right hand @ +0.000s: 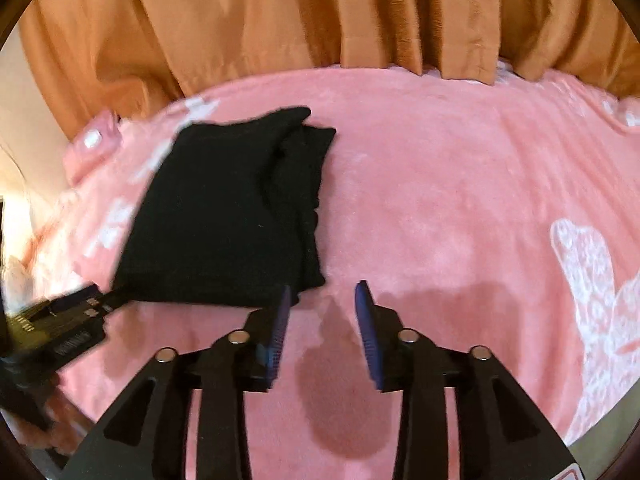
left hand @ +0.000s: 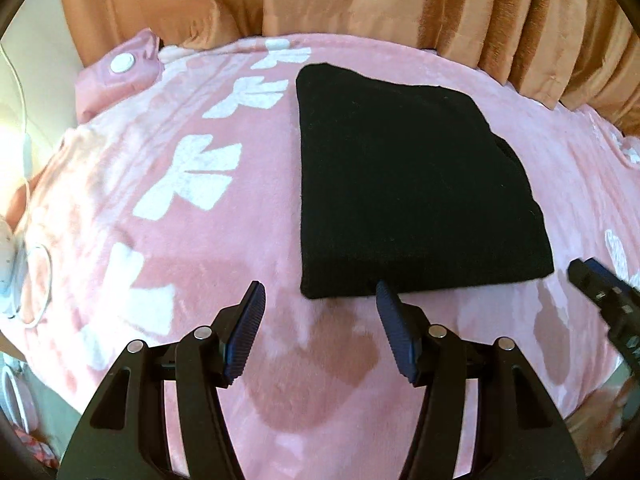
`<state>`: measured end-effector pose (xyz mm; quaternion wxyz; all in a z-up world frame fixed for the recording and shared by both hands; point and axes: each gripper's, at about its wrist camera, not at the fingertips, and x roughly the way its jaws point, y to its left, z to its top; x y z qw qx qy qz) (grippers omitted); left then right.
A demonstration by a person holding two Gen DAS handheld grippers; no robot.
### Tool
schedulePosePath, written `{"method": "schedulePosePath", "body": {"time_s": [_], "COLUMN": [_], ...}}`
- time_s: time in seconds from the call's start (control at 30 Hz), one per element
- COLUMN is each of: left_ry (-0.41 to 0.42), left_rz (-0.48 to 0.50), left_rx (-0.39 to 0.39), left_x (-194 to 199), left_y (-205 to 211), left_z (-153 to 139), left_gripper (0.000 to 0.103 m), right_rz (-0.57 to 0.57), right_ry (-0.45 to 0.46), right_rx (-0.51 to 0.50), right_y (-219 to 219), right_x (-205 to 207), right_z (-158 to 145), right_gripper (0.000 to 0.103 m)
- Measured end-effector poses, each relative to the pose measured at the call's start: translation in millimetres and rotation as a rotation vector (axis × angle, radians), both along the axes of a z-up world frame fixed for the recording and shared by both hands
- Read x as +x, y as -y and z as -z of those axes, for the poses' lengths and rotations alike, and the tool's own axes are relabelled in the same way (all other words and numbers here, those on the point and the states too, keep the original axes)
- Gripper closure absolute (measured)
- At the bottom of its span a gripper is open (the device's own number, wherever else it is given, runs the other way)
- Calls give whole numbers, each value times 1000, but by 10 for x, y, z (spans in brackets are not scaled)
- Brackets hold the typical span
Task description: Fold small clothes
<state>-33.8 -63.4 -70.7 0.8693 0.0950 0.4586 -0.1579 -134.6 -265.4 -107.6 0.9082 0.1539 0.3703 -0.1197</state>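
A black garment (left hand: 408, 180) lies folded into a flat rectangle on the pink blanket (left hand: 160, 220). It also shows in the right wrist view (right hand: 228, 216), left of centre. My left gripper (left hand: 320, 290) is open and empty, just in front of the garment's near edge, its right pad tip at that edge. My right gripper (right hand: 322, 292) is open and empty, just in front of the garment's near right corner. The right gripper shows at the right edge of the left wrist view (left hand: 600, 284). The left gripper shows blurred at the left of the right wrist view (right hand: 72, 312).
The pink blanket (right hand: 440, 180) with white prints covers the whole surface. An orange curtain (left hand: 360, 0) hangs along the far edge and also fills the top of the right wrist view (right hand: 280, 20). A pink flap with a white button (left hand: 122, 63) lies at the far left corner.
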Motion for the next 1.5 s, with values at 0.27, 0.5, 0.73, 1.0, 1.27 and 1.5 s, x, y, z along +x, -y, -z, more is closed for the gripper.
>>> {"method": "schedulePosePath", "body": {"time_s": [0.27,0.5,0.73,1.0,1.27,1.5], "left_ry": [110,-29,81,53,47,44], "left_rz": [-34,-96,-56,-56,-44,-29], "left_rx": [2,-103,10,-2,16,31], "left_x": [-250,-335,-458,-424,-442,-443], "left_y": [-129,-272,-69,-134,-102,-62], "left_z": [-324,32,50,79,98,120], "left_gripper": [16,17,17,17,17,17], "right_rz": [5,0,2,27,18,40], "right_ry": [76,19,-9,-60,-86,-88], "right_rx": [-212,-176,-226,-226,-240,-193], "right_y": [-260,-413,-488,-484,-553,-509], "right_x": [-287,-271,-258,-229,-211,-231], "right_z": [-337,-198,-165,-106,-61,-63], "right_gripper": [26,26,26,26,26,26]}}
